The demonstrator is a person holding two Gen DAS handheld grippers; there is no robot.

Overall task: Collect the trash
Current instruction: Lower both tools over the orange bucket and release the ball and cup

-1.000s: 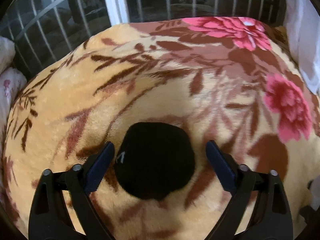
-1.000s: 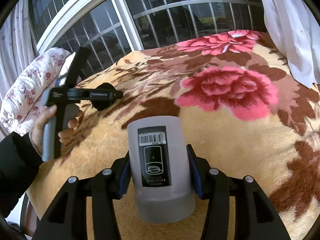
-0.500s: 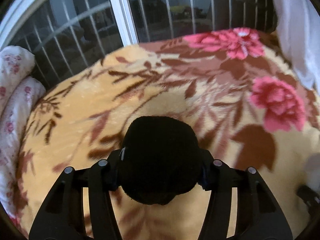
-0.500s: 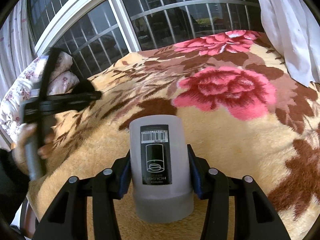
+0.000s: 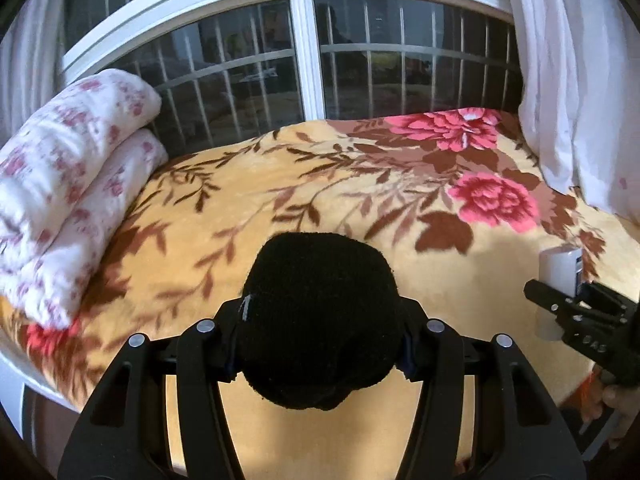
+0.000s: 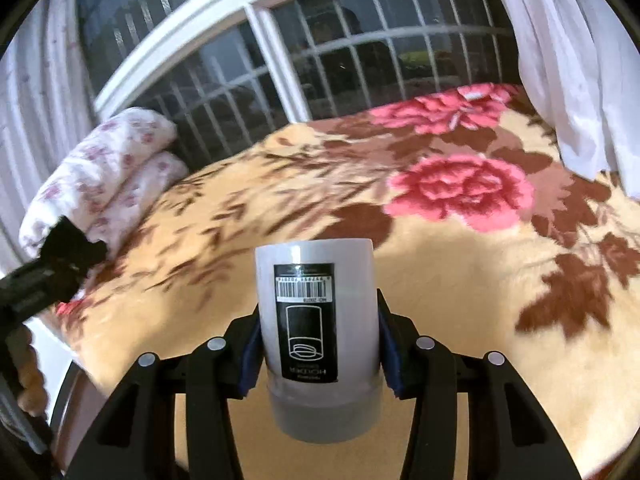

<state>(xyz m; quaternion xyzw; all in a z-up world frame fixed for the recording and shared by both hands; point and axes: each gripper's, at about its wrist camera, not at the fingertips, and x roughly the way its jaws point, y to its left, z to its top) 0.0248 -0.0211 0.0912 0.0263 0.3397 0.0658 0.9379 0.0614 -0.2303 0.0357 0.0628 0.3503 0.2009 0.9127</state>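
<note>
Black and fuzzy, the soft lump (image 5: pixel 320 320) is sitting squeezed between the pads of my left gripper (image 5: pixel 320 354), clear above the floral blanket (image 5: pixel 260 216). Through the right wrist camera I am seeing my right gripper (image 6: pixel 318 350) clamping the white canister (image 6: pixel 316 320), long axis upright. No bin is showing, so both hands are equally placed.

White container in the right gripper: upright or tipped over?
Upright: the white container stands vertically between the right gripper pads, though its label reads upside down.
</note>
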